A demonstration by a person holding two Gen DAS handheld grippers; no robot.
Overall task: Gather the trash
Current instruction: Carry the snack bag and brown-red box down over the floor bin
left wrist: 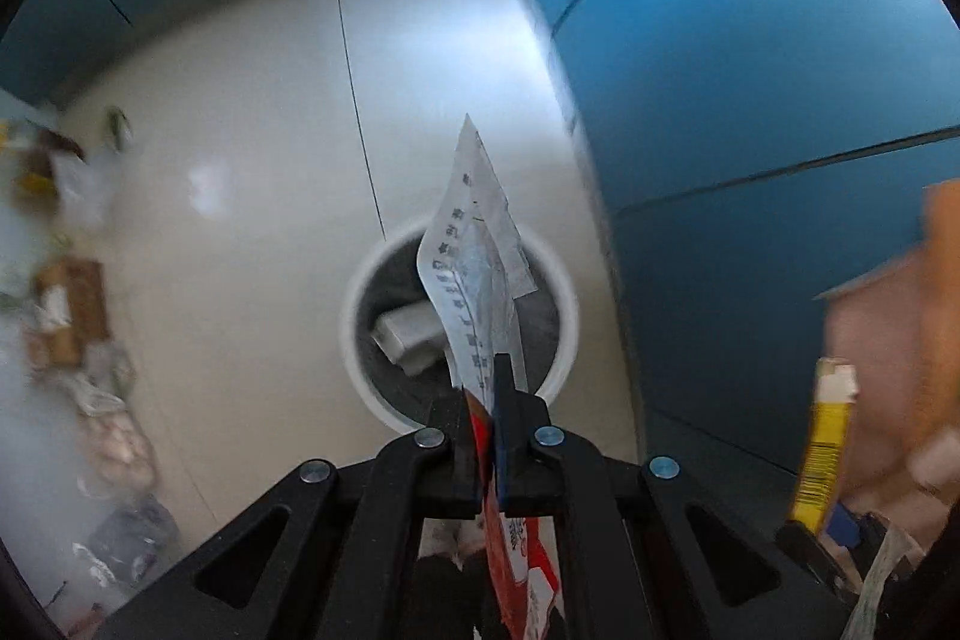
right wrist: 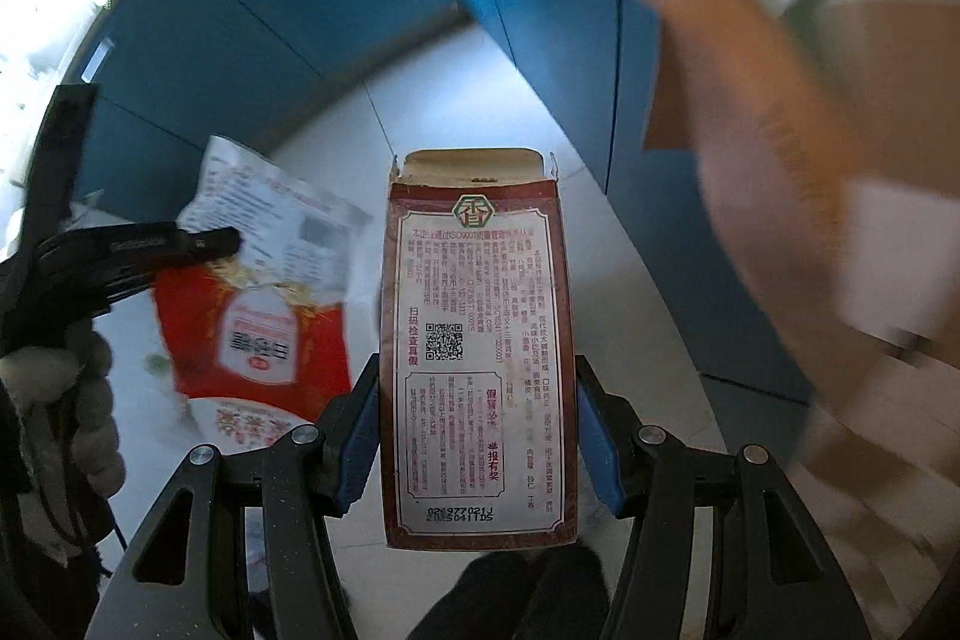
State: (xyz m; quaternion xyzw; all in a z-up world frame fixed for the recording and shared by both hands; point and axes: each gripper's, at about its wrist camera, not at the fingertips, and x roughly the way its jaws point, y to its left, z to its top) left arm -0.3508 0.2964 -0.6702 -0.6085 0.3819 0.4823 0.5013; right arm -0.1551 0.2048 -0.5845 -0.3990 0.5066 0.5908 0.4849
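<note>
My left gripper [left wrist: 489, 424] is shut on a red and white food packet [left wrist: 474, 274], held edge-on above a white round bin [left wrist: 558, 352] with a grey liner and a white box [left wrist: 408, 334] inside. The same packet [right wrist: 258, 316] and left gripper [right wrist: 231, 239] show at the left of the right wrist view. My right gripper [right wrist: 477, 436] is shut on a brown and white printed carton [right wrist: 480, 340], held upright with its top flap open. That carton's yellow edge [left wrist: 822, 454] shows at the right of the left wrist view.
Blue cabinet doors [left wrist: 750, 100] stand close on the right and behind. Several scraps of trash [left wrist: 72, 316] lie along the left on the pale tiled floor [left wrist: 240, 160]. A person's arm and clothing [right wrist: 810, 160] fill the right of the right wrist view.
</note>
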